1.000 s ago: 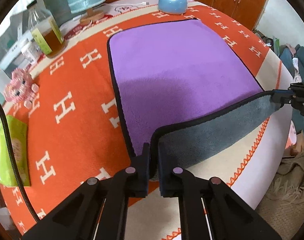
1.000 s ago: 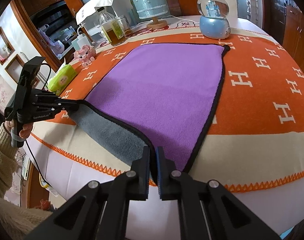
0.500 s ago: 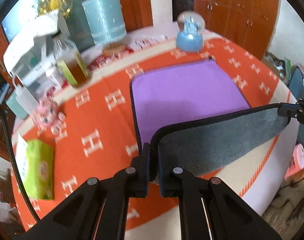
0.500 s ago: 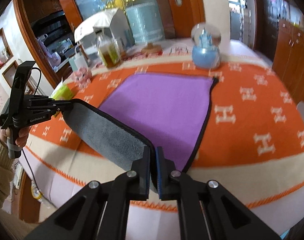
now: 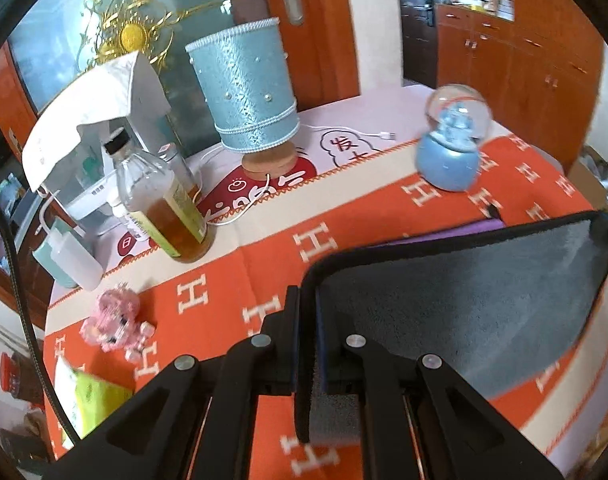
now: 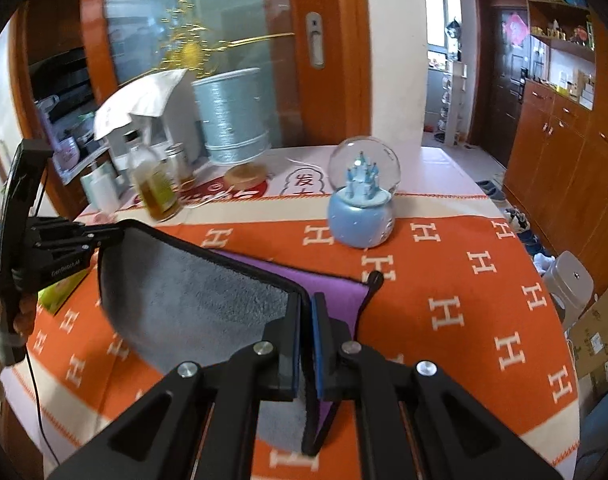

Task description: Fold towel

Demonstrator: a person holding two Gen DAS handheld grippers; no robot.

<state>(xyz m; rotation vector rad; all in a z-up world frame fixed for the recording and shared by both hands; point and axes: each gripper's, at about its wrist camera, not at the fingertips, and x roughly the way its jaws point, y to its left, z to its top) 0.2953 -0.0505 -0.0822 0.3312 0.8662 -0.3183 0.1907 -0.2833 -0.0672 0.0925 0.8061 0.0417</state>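
White letter H repeats across the orange tablecloth [image 6: 443, 280], Chinese characters sit in a cloud outline on the mat [image 5: 345, 148] at its far edge, and "GenRobot.AI" marks the left gripper [image 6: 66, 268].

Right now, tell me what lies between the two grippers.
Only the towel, its grey underside stretched from left gripper to right gripper; the right wrist view shows it.

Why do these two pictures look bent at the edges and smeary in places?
Both views are fisheye, so the door frames bow and the corners go black. In the left wrist view the snow globe and the table's near right edge are smeared by motion, while the lamp is fairly crisp. In the right wrist view the lamp and bottle streak, but the snow globe is sharp.
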